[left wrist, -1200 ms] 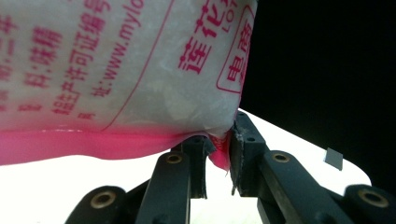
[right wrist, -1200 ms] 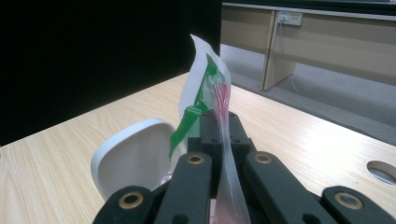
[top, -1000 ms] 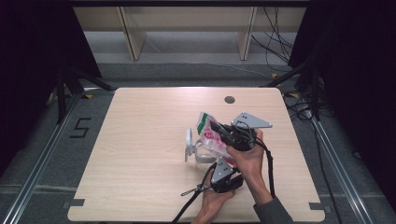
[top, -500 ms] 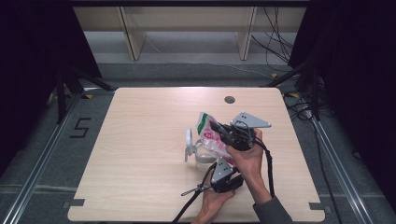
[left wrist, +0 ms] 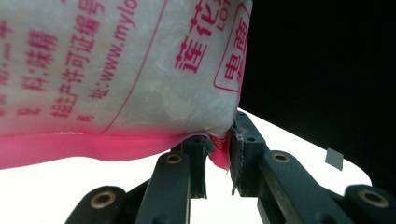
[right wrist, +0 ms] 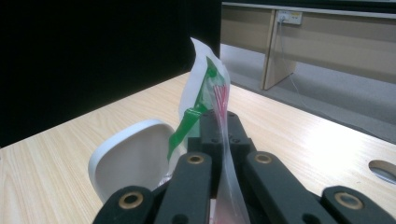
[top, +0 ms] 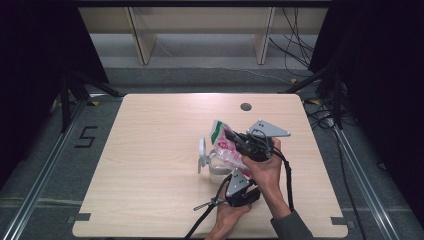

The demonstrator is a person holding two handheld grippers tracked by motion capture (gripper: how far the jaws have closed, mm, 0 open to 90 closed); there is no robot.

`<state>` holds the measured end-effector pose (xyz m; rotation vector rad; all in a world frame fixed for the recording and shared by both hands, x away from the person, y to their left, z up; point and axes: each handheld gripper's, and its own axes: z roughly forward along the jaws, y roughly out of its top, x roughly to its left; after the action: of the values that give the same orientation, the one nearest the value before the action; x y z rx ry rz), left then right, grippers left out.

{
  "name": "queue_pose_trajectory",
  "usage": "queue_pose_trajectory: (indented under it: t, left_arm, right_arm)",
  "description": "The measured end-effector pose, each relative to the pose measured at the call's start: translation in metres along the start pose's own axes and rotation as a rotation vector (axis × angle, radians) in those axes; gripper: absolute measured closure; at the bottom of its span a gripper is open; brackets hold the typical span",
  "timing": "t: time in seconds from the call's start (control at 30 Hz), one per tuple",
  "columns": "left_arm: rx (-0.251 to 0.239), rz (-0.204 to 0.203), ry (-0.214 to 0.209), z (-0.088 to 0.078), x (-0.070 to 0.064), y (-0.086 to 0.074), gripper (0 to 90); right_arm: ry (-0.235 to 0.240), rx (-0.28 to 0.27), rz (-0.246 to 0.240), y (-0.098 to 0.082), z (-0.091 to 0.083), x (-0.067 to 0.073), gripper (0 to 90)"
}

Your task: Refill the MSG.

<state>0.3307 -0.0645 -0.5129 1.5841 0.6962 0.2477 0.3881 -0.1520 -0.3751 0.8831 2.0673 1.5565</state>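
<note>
The high view looks forward and down from the near side onto the pale wooden table (top: 150, 165). Both gripper views sit very close behind their black jaws, sharing the printed pink-and-white plastic bag (left wrist: 121, 70) and tabletop.

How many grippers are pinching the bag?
2. The right gripper pinches the bag by its thin top edge, over the jar with its open lid. The left gripper pinches its pink bottom corner.
</note>
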Motion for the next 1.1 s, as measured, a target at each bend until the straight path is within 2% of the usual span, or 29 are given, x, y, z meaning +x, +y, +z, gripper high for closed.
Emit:
queue_pose_trajectory:
  t: [0.03,0.1,0.13,0.17,0.2,0.27,0.33,0.37,0.47,0.53,0.6,0.67,0.7,0.77,0.8,0.83,0.87,0.93,0.97,1.03,1.1]
  left_arm:
    - [-0.001,-0.002,-0.002,0.0003,0.0001,0.0,77.5]
    - [-0.001,-0.002,-0.001,0.0006,-0.0001,-0.0003,77.5]
    - [0.002,0.001,-0.001,0.0004,0.0002,-0.0003,77.5]
    - [0.001,0.002,-0.001,0.0004,0.0002,-0.0004,77.5]
    - [-0.002,0.002,-0.002,0.0006,0.0,-0.0004,77.5]
    - [-0.004,0.001,-0.002,0.0009,0.0001,-0.0006,77.6]
    - [-0.003,0.002,-0.004,0.0006,0.0003,-0.0005,77.6]
    - [-0.007,0.003,-0.007,0.0008,0.0003,-0.0006,77.5]
    - [0.003,0.004,0.005,0.0003,0.0,-0.0003,77.6]
    - [-0.008,-0.002,-0.011,0.0016,0.0009,-0.0009,77.5]
    - [-0.015,-0.002,-0.01,0.002,0.0009,-0.0011,77.5]
    - [-0.003,-0.001,-0.001,0.0011,0.0006,-0.0007,77.6]
    - [-0.001,-0.001,-0.001,0.001,0.0005,-0.0006,77.5]
    - [-0.008,0.001,-0.01,0.002,0.0009,-0.0007,77.5]
    - [-0.009,0.0,-0.01,0.0022,0.0008,-0.0007,77.5]
    - [-0.01,0.0,-0.01,0.0024,0.0007,-0.0007,77.5]
    - [-0.011,0.0,-0.007,0.0026,0.0006,-0.0008,77.5]
    - [-0.009,-0.005,-0.011,0.0023,0.0008,-0.0006,77.5]
    - [-0.007,0.0,-0.01,0.0022,0.0008,-0.0006,77.5]
    - [-0.009,-0.002,-0.011,0.0024,0.0008,-0.0005,77.5]
    - [-0.01,0.0,-0.012,0.0023,0.0007,-0.0006,77.5]
  right_arm:
    - [-0.012,-0.013,-0.02,-0.0001,0.0005,-0.001,90.0]
    - [-0.004,-0.003,-0.013,0.0,0.0003,-0.0009,90.0]
    - [-0.017,-0.011,-0.028,-0.0002,0.0003,-0.0022,90.0]
    - [-0.001,-0.008,-0.003,-0.0007,0.0007,-0.0012,90.0]
    - [-0.004,-0.001,-0.005,-0.0004,0.0001,-0.0011,90.0]
    - [-0.01,-0.007,-0.029,-0.0001,0.0,-0.0018,90.0]
    - [-0.014,-0.008,-0.025,-0.0002,0.0003,-0.0022,90.0]
    - [0.003,-0.004,-0.002,-0.0006,0.0008,-0.001,90.0]
    - [-0.004,-0.003,-0.002,-0.0004,0.0006,0.0002,90.0]
    - [-0.01,-0.005,-0.019,-0.0008,0.0015,-0.001,90.0]
    - [-0.015,0.01,0.009,-0.0016,0.0011,0.0013,90.0]
    - [-0.017,-0.003,-0.035,-0.0016,0.0024,-0.0006,90.0]
    - [-0.007,0.007,-0.009,-0.0015,0.0022,0.0005,90.0]
    - [-0.007,-0.001,0.001,-0.0014,0.002,0.0005,90.0]
    - [-0.017,-0.012,-0.013,-0.0013,0.0019,-0.0002,90.0]
    - [-0.022,-0.023,0.004,-0.0019,0.0025,0.0017,90.0]
    - [-0.026,-0.027,-0.007,-0.0019,0.0029,0.0009,90.0]
    - [-0.015,0.002,-0.004,-0.0016,0.0021,0.0003,90.0]
    - [-0.023,-0.01,-0.021,-0.0017,0.0023,-0.0008,90.0]
    - [-0.014,0.009,0.013,-0.0017,0.0013,0.0016,90.0]
    - [-0.009,-0.002,-0.001,-0.0013,0.0023,0.0003,90.0]
